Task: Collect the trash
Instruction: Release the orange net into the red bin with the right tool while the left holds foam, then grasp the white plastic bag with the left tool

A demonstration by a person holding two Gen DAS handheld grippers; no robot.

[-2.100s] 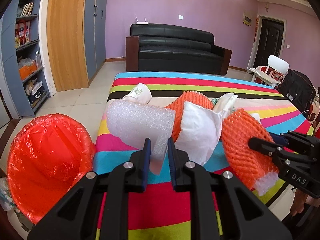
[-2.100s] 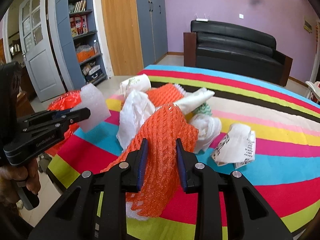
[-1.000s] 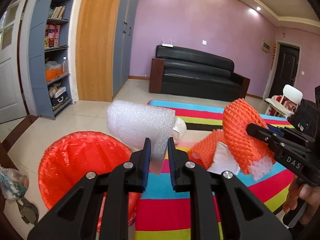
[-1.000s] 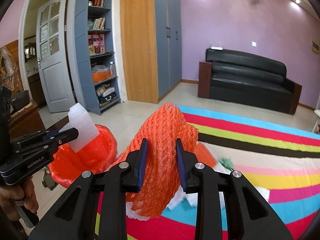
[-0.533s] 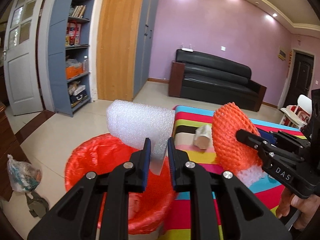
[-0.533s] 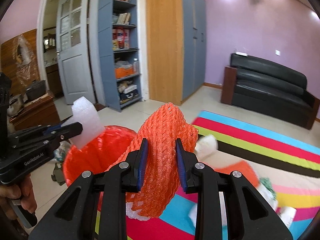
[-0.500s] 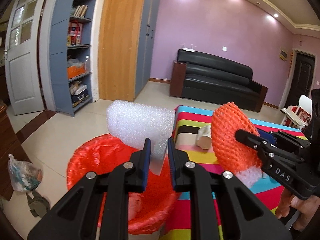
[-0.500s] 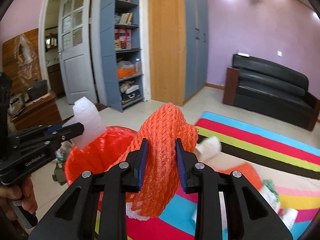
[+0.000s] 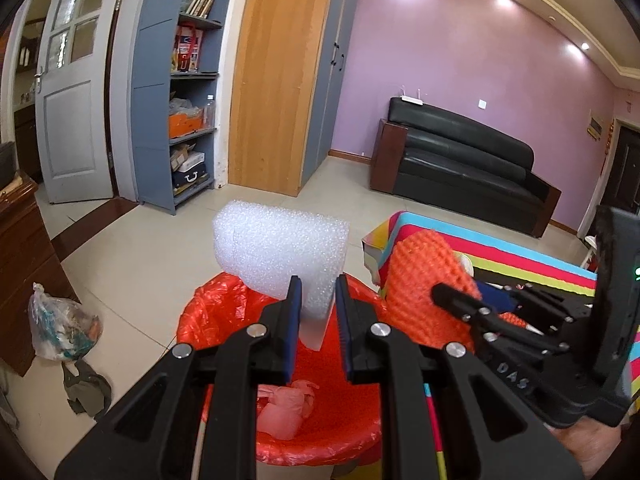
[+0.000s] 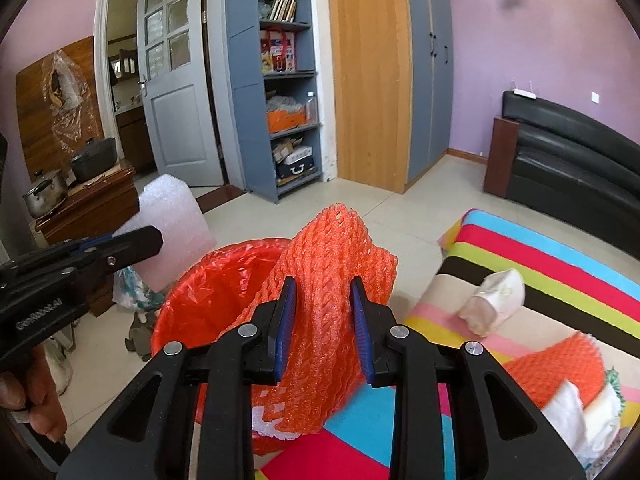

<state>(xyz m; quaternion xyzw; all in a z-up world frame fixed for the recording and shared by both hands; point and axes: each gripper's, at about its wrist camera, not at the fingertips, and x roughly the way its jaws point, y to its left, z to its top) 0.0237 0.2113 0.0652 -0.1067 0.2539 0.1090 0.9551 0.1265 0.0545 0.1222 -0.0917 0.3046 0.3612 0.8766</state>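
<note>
My left gripper (image 9: 316, 300) is shut on a white foam sheet (image 9: 280, 248), held over the red-lined trash bin (image 9: 224, 312). A crumpled pink bag (image 9: 286, 408) lies at the bin's bottom. My right gripper (image 10: 322, 312) is shut on an orange foam net (image 10: 332, 264), at the bin's (image 10: 208, 288) near rim beside the striped table. In the left wrist view the right gripper (image 9: 444, 294) shows at the right with the orange net (image 9: 424, 272). The right wrist view has the left gripper (image 10: 154, 240) with the white foam (image 10: 172, 220) at the left.
On the striped tablecloth (image 10: 540, 276) lie a crumpled white cup (image 10: 496, 300), another orange net (image 10: 556, 368) and white wrappers (image 10: 580, 416). A clear bag of rubbish (image 9: 60, 324) sits on the floor left of the bin. Shelves (image 9: 188, 92) and a black sofa (image 9: 460, 160) stand behind.
Both grippers swung left from over the table toward the bin, each keeping its grip. The bin now sits right under the left gripper and its inside shows.
</note>
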